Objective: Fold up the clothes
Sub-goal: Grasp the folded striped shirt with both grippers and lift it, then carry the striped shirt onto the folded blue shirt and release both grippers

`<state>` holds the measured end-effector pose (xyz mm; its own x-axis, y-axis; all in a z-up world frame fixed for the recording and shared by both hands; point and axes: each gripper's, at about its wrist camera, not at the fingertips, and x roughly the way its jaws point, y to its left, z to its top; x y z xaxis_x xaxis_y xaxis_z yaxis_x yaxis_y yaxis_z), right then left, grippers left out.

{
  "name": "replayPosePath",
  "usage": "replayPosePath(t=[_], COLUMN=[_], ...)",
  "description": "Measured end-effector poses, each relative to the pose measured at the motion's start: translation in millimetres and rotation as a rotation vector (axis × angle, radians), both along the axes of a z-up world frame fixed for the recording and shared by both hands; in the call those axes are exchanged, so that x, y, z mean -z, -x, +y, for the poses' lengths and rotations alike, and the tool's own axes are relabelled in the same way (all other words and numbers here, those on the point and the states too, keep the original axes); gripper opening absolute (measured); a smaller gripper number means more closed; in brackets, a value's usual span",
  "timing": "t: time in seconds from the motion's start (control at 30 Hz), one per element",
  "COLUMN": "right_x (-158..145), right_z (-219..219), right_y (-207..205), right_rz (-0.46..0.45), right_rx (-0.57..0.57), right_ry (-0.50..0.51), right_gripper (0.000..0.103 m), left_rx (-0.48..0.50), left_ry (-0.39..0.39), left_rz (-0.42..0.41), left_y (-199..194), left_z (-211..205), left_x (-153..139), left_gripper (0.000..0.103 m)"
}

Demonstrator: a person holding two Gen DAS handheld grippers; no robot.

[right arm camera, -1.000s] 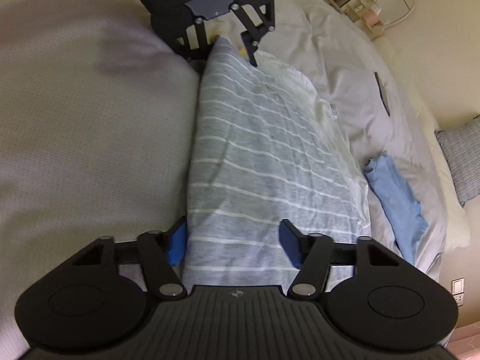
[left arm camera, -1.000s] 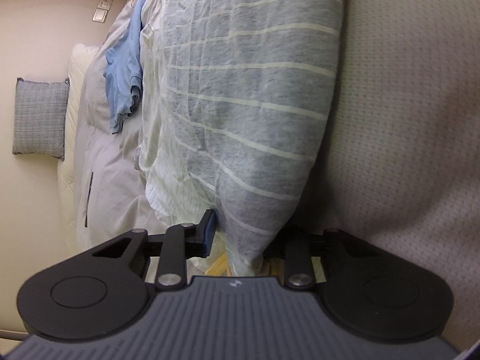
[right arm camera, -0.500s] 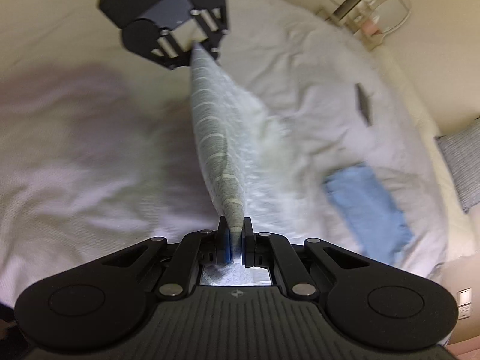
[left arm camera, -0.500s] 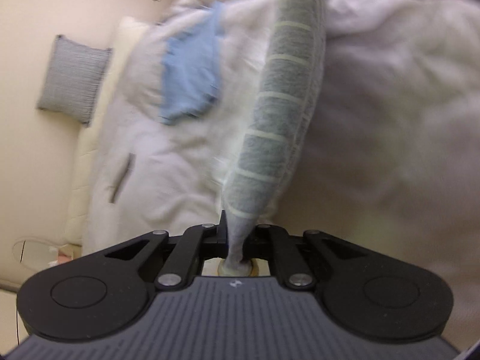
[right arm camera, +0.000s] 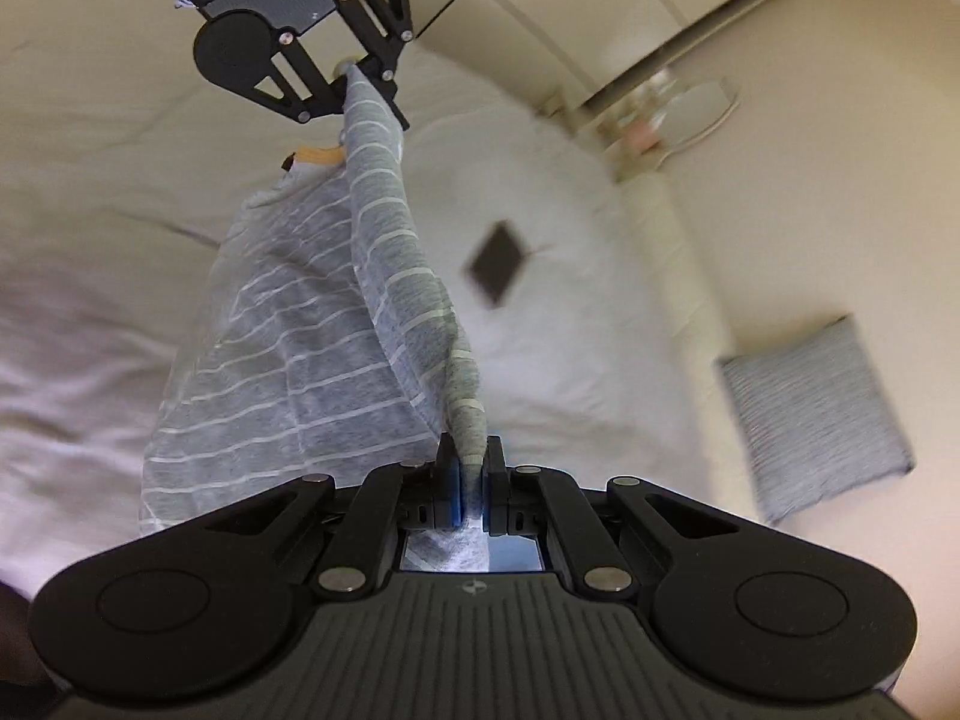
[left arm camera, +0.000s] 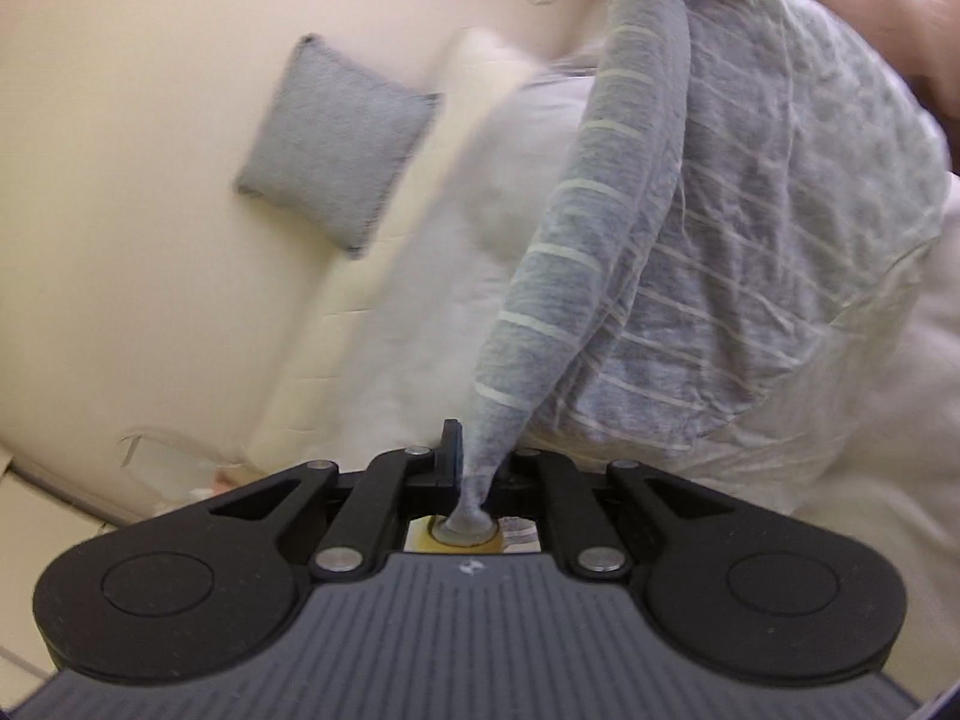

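Note:
A grey shirt with thin white stripes (right arm camera: 336, 312) hangs stretched between my two grippers, lifted above the white bed (right arm camera: 120, 138). My left gripper (left arm camera: 477, 468) is shut on one bunched corner of the shirt (left arm camera: 690, 240). It also shows at the top of the right wrist view (right arm camera: 360, 81), holding the far corner. My right gripper (right arm camera: 471, 474) is shut on the near corner, with cloth pinched between its blue pads. The rest of the shirt droops to the left below the taut edge.
A grey cushion (right arm camera: 822, 414) (left arm camera: 336, 138) lies on the cream floor beside the bed. A small dark flat object (right arm camera: 495, 261) lies on the bedcover. A round white mirror (right arm camera: 696, 114) stands on the floor at the far right.
Both grippers closed on the shirt's corners a second ago and have since raised it off the bed. The views have swung, and the blue garment is now out of sight.

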<state>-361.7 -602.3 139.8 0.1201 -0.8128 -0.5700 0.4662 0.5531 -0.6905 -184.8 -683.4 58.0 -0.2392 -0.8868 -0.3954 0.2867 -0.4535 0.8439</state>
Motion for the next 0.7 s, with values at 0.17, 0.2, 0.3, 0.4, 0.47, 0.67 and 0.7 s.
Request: replayPosePath(t=[0.17,0.2,0.3,0.4,0.47,0.67,0.7], right_x=[12,23,73,141,186,284,292], right_z=[-72,-80,-95,-97,-98,-77,-71], right_y=[61,71,93,108,118,134,134], right_rz=[-0.017,-0.017,-0.007,0.012,0.025,0.042,0.047], right_rx=[-0.074,-0.083,-0.096,-0.093,-0.091,-0.081,-0.073], right_ry=[0.114,0.121,0.113,0.073,0.047,0.078,0.100], right_gripper=[0.003,0.003,0.003,0.003,0.003,0.013,0.016], left_rx=[-0.104,-0.121,-0.144,-0.141,-0.127,-0.147,-0.146], left_ry=[0.051,0.044,-0.023,-0.095,-0.099,0.039,0.057], left_rz=[-0.004,-0.009,-0.042,-0.081,-0.098,-0.060,-0.060], left_y=[51,62,86,107,110,99,97], left_z=[-42,-45,-47,-48,-40,-8,-3], left_x=[21,34,96,166,207,256,259], left_gripper=[0.005,0.005,0.005,0.005,0.006,0.024,0.028])
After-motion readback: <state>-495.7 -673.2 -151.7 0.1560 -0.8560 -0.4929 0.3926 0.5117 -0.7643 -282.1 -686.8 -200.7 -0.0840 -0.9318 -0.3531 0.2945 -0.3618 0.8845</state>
